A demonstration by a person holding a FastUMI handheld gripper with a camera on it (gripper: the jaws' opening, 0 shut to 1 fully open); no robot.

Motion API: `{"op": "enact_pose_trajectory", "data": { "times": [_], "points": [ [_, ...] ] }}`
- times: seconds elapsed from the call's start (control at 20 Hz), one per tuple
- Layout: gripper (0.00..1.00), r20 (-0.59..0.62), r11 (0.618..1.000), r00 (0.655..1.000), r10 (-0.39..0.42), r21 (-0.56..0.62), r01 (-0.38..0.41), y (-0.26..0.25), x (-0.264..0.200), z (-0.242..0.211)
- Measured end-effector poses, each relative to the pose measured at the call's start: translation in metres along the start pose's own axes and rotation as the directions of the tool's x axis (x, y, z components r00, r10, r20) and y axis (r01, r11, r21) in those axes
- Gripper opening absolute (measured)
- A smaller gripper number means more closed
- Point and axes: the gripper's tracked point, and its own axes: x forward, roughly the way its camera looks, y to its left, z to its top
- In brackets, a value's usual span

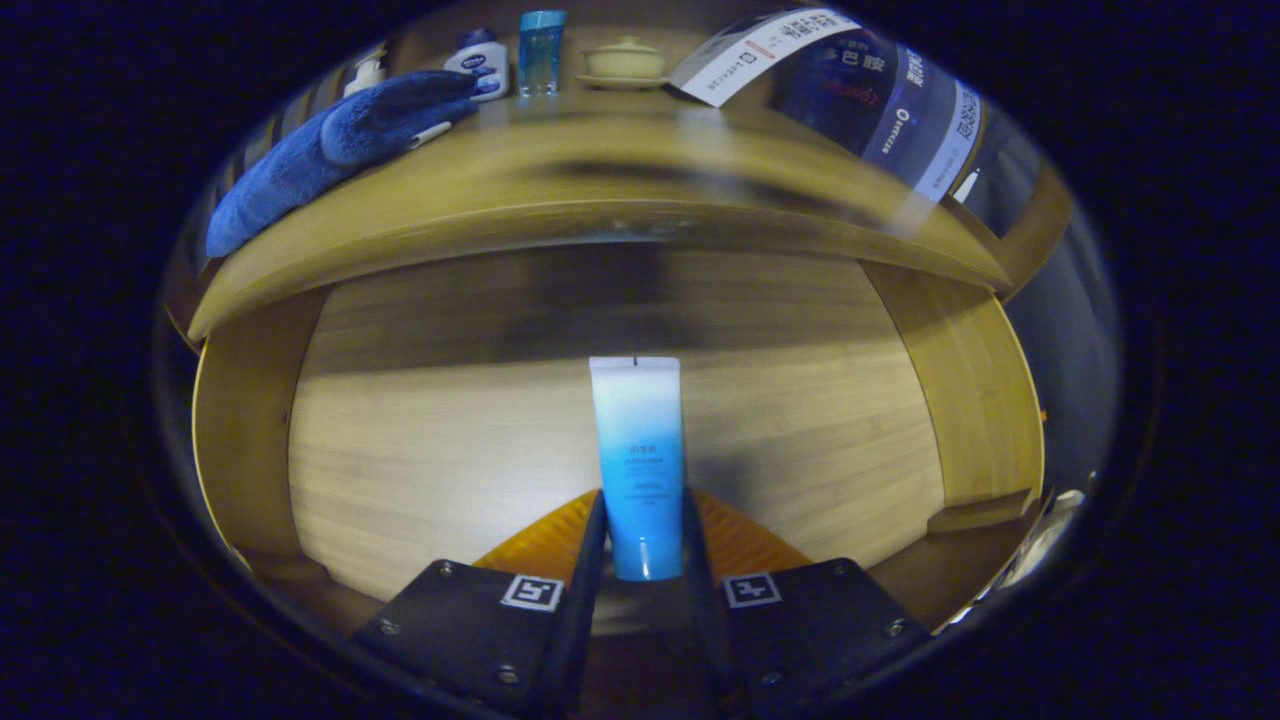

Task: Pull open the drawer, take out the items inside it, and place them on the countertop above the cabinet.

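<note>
While the tongs (644, 540) are clamped on the lower end of the blue-and-white tube (638, 462), both fingers pressing its sides, the tube stands upright above the open drawer (420, 450). Beyond it, the worktop (600, 190) overhangs the drawer. On the worktop lie a blue towel (330, 150), a white bottle (480, 62), a blue cup (541, 50), a lidded bowl (624, 62) and a printed pack (850, 80).
</note>
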Motion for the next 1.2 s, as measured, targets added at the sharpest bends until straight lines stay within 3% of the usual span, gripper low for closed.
{"op": "enact_pose_trajectory", "data": {
  "times": [0.3, 0.35, 1.2],
  "points": [
    [0.4, 0.016, 0.999, 0.999, -0.049, 0.008, 0.049, -0.006, -0.001, 0.005],
    [0.33, 0.015, 0.998, 0.998, -0.056, 0.015, 0.056, -0.007, 0.002, 0.005],
    [0.33, 0.081, 0.975, 0.971, -0.224, 0.004, 0.224, -0.04, -0.068, 0.015]
  ]
}}
